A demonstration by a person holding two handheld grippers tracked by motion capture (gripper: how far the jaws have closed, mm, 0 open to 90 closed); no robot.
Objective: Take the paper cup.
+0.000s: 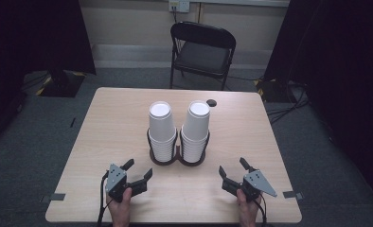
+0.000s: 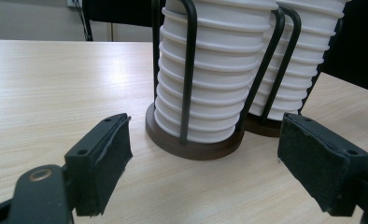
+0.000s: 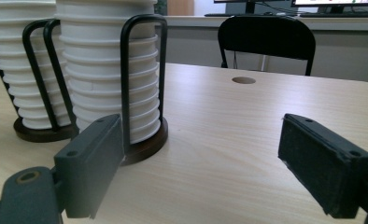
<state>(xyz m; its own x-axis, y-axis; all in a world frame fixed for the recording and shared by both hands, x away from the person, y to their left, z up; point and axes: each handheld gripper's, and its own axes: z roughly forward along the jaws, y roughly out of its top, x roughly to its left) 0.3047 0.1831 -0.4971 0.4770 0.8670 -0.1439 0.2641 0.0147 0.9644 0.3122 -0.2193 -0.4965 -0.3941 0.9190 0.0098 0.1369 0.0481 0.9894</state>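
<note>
Left claw (image 1: 139,171), at the lower left of the high view, has its jaws apart with nothing between them. Right claw (image 1: 232,168), at the lower right, is likewise spread and empty. Both rest low over the counter (image 1: 113,123). Centre frame, two stacks of white cups (image 1: 162,130) stand upright in a dark twin holder (image 1: 177,153), well apart from both claws.

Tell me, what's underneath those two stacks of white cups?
Each white cup stack stands on a dark round base with black wire uprights rising around it. The base tops under the cups are covered.
</note>
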